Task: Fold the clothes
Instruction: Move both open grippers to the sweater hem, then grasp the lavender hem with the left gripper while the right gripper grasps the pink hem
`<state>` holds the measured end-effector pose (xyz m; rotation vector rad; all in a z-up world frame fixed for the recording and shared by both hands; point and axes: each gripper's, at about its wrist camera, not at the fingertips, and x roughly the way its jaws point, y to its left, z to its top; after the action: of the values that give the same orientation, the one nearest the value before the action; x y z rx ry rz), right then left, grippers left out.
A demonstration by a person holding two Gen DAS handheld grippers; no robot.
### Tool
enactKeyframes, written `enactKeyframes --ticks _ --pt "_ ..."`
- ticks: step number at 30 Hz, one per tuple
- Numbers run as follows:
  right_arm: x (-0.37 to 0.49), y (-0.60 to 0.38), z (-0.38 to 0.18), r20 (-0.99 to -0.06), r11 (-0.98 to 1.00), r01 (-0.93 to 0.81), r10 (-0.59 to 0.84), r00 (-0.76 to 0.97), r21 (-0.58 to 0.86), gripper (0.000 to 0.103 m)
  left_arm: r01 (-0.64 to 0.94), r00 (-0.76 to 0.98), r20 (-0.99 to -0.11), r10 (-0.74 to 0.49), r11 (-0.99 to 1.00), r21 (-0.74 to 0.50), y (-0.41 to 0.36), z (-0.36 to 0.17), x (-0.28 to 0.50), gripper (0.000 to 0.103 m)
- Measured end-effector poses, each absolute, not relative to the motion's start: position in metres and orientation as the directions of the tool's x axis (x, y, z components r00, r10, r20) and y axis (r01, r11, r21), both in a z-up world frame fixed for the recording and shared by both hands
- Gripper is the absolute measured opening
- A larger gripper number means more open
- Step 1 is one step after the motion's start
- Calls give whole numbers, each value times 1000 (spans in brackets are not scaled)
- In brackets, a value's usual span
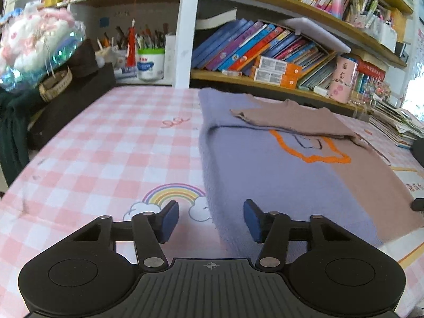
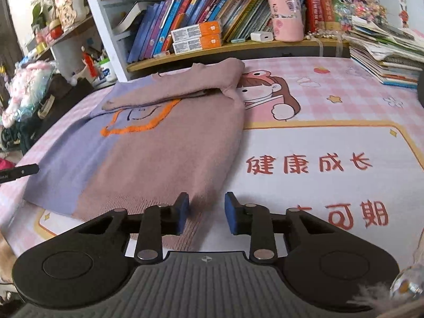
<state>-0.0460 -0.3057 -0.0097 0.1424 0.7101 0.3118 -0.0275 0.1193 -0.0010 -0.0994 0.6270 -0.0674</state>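
A knitted sweater (image 1: 265,175), half lilac and half dusty pink with an orange outline on the chest, lies flat on the pink checked table cover (image 1: 111,153). One sleeve (image 2: 169,87) is folded across its upper part. My left gripper (image 1: 210,220) hovers low over the sweater's lilac side edge near the hem; the jaws stand apart and the blue pads (image 1: 169,220) touch no cloth. My right gripper (image 2: 206,212) is at the pink bottom corner of the sweater (image 2: 164,159). Its jaws are narrower but still parted, with the hem below the gap.
Shelves of books (image 1: 259,50) run along the back of the table. A stack of booklets (image 2: 384,58) sits at the far right, and a pink tin (image 2: 287,13) stands on the low shelf. A plush toy (image 1: 34,42) and a pen pot (image 1: 149,61) are at the back left.
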Motion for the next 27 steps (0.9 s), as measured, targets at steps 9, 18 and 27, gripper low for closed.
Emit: enactKeyframes --ticks 9,18,27 --pt "-34 -301 -9 -628 934 -265 358 690 241 10 79 790 -588 -174 980 -185 122 -3 -16 7" --pt "-18 -322 3 -500 803 -271 555 665 531 9 146 792 -527 -308 934 -326 122 13 -7 7" --pt "-11 -324 -19 -562 804 -215 552 617 554 19 122 737 -591 -328 925 -361 131 -4 -13 41"
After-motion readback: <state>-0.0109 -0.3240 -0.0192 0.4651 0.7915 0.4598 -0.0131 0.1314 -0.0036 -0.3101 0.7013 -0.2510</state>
